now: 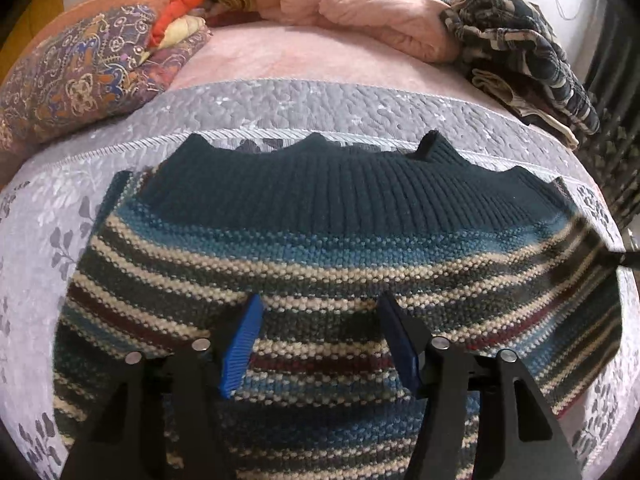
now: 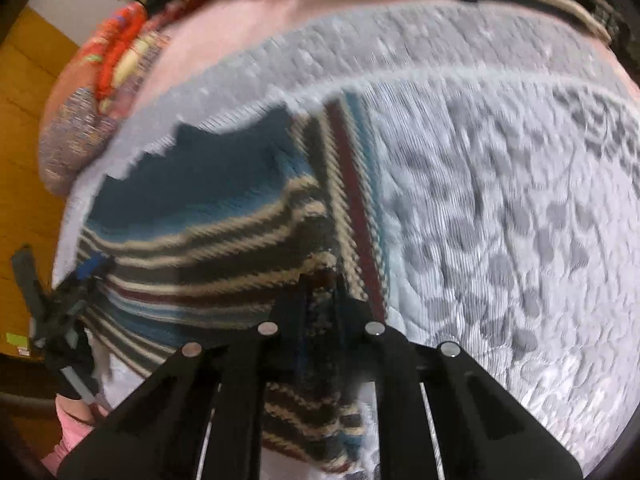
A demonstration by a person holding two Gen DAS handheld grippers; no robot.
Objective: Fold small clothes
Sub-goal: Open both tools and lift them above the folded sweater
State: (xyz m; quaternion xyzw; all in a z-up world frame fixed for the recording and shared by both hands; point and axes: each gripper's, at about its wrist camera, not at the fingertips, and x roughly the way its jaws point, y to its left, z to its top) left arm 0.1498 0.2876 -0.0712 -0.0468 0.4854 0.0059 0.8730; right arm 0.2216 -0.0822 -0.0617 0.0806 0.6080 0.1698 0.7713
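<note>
Striped knit sweater (image 1: 320, 264), ribbed dark teal hem, flat on the quilted grey bedspread (image 1: 280, 100). Left gripper (image 1: 320, 340) over the sweater's middle, blue ridged pads apart, holding nothing. Right gripper (image 2: 320, 292) pinched on a sweater fold, blurred.

No text, label, brand, number or sign can be read in either view. The right wrist view is smeared by motion blur, and a small yellow-green tag (image 2: 16, 338) at the lower left of that frame is too small and blurred to show any writing.
</note>
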